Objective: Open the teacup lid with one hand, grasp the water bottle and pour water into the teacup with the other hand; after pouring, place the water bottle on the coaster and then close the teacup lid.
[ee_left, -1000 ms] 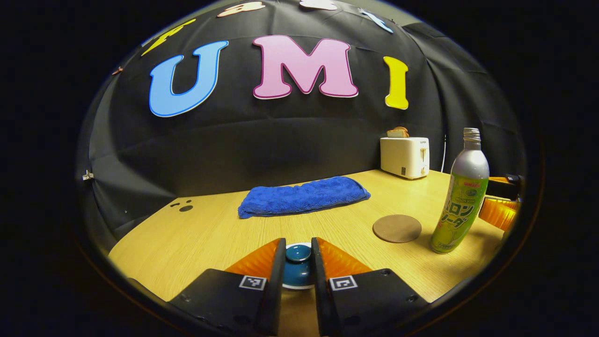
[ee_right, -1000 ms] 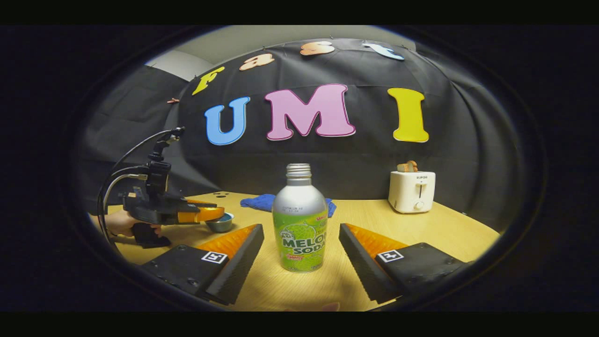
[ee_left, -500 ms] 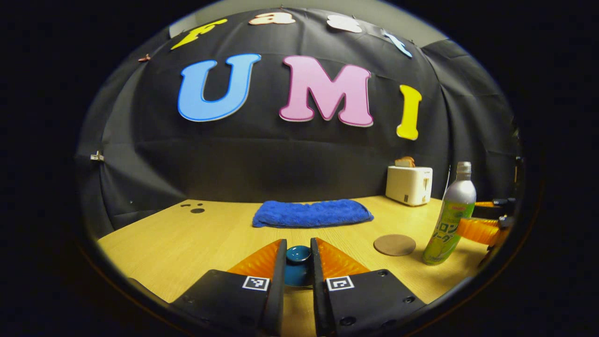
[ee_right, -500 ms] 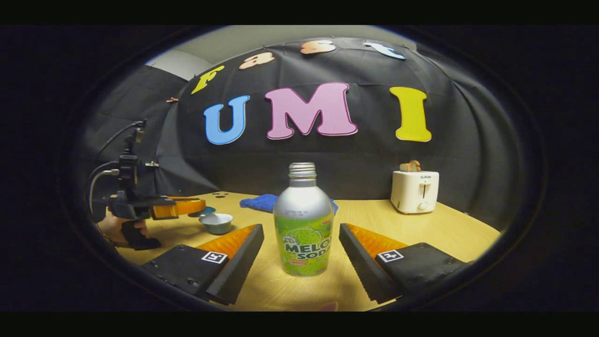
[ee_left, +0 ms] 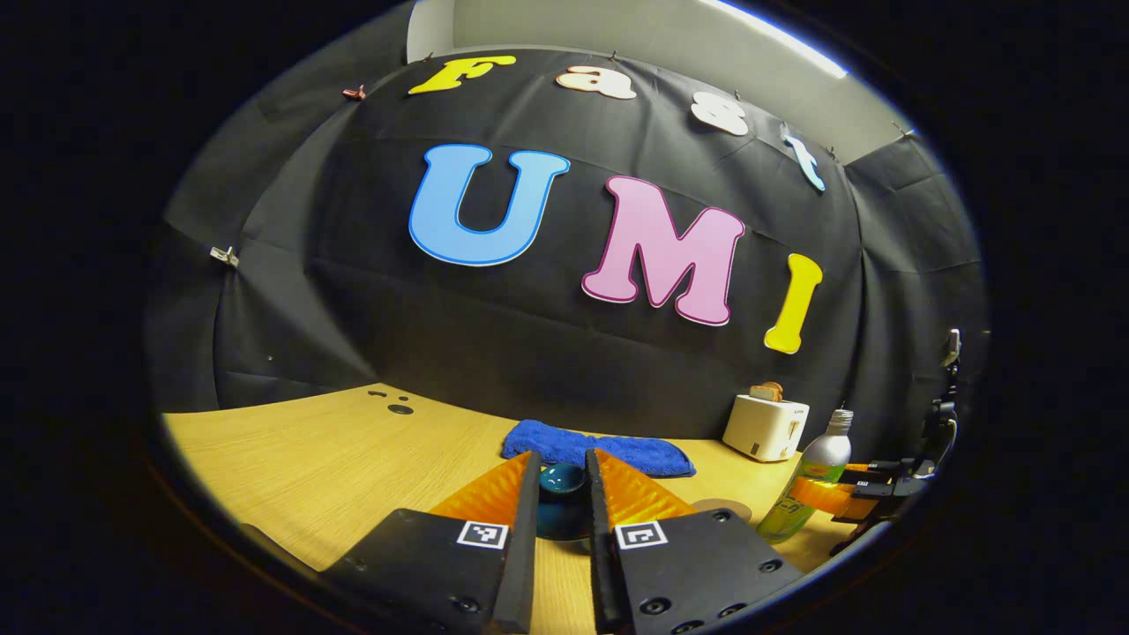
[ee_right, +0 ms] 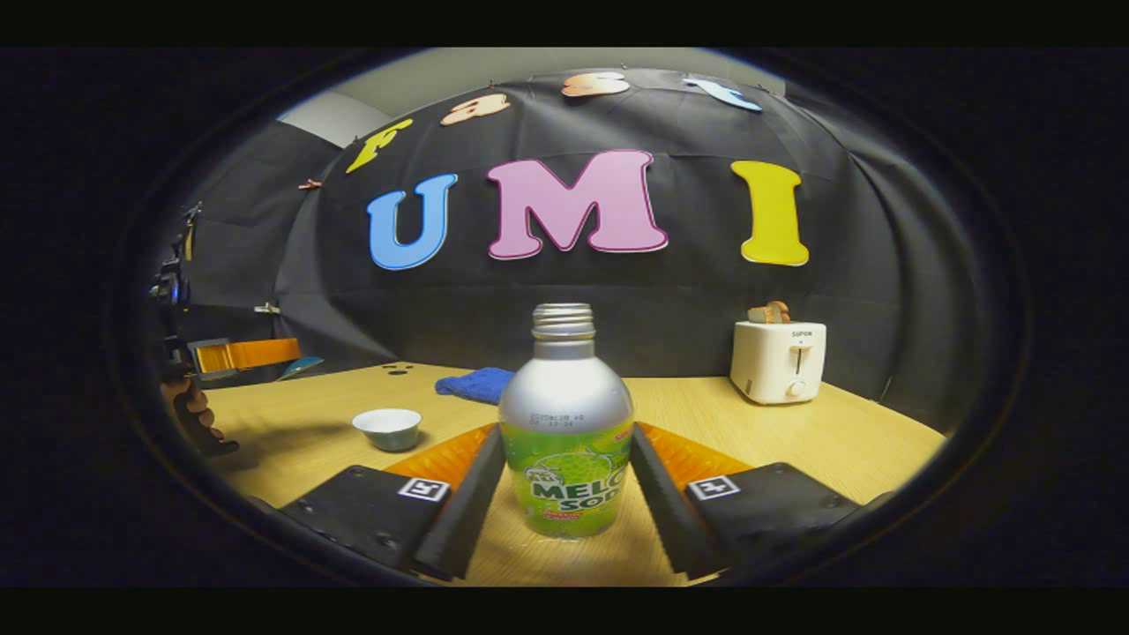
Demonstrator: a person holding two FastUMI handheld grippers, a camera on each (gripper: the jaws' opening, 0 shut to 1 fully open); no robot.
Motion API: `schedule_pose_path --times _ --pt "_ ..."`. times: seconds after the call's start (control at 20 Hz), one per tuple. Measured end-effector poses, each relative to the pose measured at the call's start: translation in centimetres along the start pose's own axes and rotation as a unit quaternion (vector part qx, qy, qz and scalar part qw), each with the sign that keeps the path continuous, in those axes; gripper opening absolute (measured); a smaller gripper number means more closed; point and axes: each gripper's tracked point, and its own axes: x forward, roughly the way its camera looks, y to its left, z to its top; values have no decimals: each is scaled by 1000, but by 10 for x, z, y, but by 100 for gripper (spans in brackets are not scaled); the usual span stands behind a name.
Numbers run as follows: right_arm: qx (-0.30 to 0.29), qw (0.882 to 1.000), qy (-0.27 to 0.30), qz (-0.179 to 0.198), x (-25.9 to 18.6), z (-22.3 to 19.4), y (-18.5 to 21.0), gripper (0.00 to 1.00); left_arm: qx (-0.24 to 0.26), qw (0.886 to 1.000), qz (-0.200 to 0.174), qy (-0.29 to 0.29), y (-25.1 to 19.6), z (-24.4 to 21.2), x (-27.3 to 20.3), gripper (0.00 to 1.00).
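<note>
My left gripper is shut on the knob of the blue teacup lid and holds it well above the table. In the right gripper view that left gripper hangs high at the far left with the lid at its tip. The uncovered teacup, white inside, stands on the table below and to its right. My right gripper is shut on the upright green and silver water bottle, one finger on each side. The bottle has no cap. The round brown coaster lies just left of it.
A folded blue towel lies near the back of the wooden table. A white toaster with bread in it stands at the back right. A hand holds the left gripper at the table's left edge.
The left gripper has lifted the lid off the teacup and carried it up and to the left. The right gripper's fingers have closed onto the bottle.
</note>
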Motion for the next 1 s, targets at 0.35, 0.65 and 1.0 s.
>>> schedule_pose_path --times 0.35,0.65,1.0 --pt "-211 977 -4 -29 28 39 3 78 -18 1000 -2 1 26 9 -7 30" --pt "-477 879 11 -1 64 40 49 78 -36 999 -3 1 49 11 -9 30" --pt "-619 784 25 39 83 15 88 78 -40 999 -5 3 68 11 -6 30"
